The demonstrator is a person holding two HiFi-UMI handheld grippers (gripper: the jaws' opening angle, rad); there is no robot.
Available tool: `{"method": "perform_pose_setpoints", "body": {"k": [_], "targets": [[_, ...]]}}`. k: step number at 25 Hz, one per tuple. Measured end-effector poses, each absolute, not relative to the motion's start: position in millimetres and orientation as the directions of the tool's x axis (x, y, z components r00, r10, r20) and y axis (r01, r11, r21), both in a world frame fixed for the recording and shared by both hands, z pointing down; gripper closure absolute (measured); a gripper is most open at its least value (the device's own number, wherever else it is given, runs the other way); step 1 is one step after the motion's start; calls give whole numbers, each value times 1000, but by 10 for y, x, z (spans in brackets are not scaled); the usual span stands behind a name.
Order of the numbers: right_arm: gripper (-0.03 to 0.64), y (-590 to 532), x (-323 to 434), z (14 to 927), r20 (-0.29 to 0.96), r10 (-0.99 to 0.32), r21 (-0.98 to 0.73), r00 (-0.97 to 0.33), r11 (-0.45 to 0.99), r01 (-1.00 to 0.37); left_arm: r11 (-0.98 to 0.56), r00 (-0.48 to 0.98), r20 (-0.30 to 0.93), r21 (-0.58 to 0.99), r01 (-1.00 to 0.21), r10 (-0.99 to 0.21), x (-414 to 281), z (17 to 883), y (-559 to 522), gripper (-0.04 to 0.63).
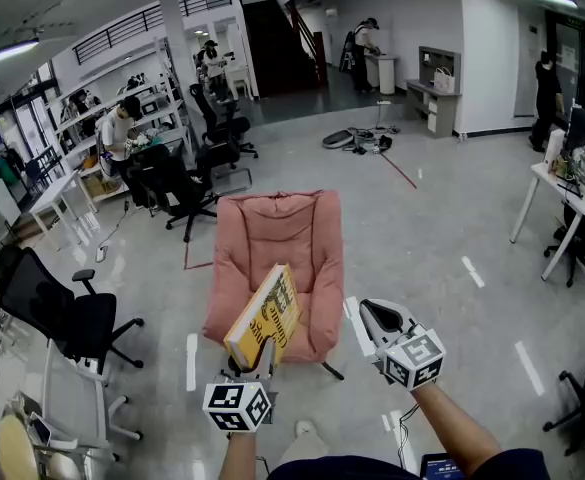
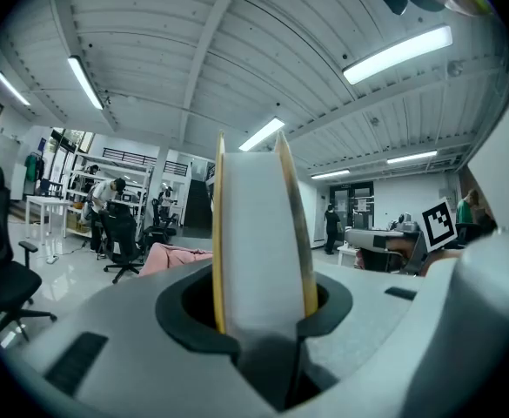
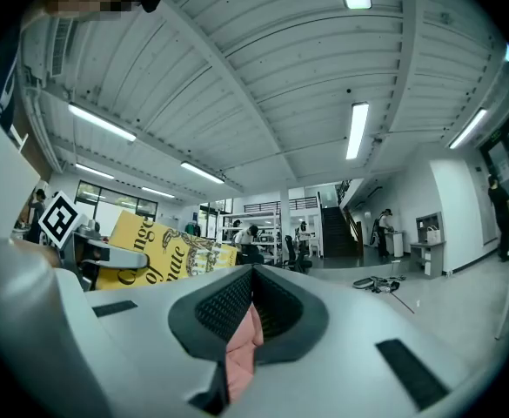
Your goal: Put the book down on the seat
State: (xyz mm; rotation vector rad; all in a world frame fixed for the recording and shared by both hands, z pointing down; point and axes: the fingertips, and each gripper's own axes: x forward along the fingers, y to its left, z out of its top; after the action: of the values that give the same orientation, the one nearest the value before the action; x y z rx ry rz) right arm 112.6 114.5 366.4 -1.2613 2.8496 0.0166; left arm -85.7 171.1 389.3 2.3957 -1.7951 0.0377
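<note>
- Head view: the left gripper clamps the bottom edge of the yellow book, which leans up toward 1 o'clock. The book overlaps the front of the pink seat, at the seat's 7 o'clock, and looks held in the air, not resting. The right gripper hangs at the book's 3 o'clock, apart from it.
- Left gripper view: the book stands edge-on at 12 o'clock from the left gripper, white pages between yellow covers. The jaws are partly spread and press on both covers. A strip of the seat shows at 9 o'clock of the book.
- Right gripper view: the right gripper has its jaws drawn together with nothing in them; only the seat shows below the tips. The book lies at 10 o'clock.
- Progress: the book is lifted and brought to the seat. Lowering it flat onto the cushion and letting go are not yet done.
</note>
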Motion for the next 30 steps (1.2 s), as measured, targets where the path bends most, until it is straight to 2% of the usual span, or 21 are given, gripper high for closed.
{"method": "perform_pose_setpoints", "body": {"k": [23, 30], "targets": [[603, 353, 1027, 3841, 6, -751, -28, -660, 660, -751, -272, 290, 128, 143, -952, -948, -983, 3988, 870, 446], [603, 26, 992, 3831, 10, -766, -39, -643, 643, -765, -285, 302, 101, 156, -946, -948, -1062, 3872, 530, 446]]}}
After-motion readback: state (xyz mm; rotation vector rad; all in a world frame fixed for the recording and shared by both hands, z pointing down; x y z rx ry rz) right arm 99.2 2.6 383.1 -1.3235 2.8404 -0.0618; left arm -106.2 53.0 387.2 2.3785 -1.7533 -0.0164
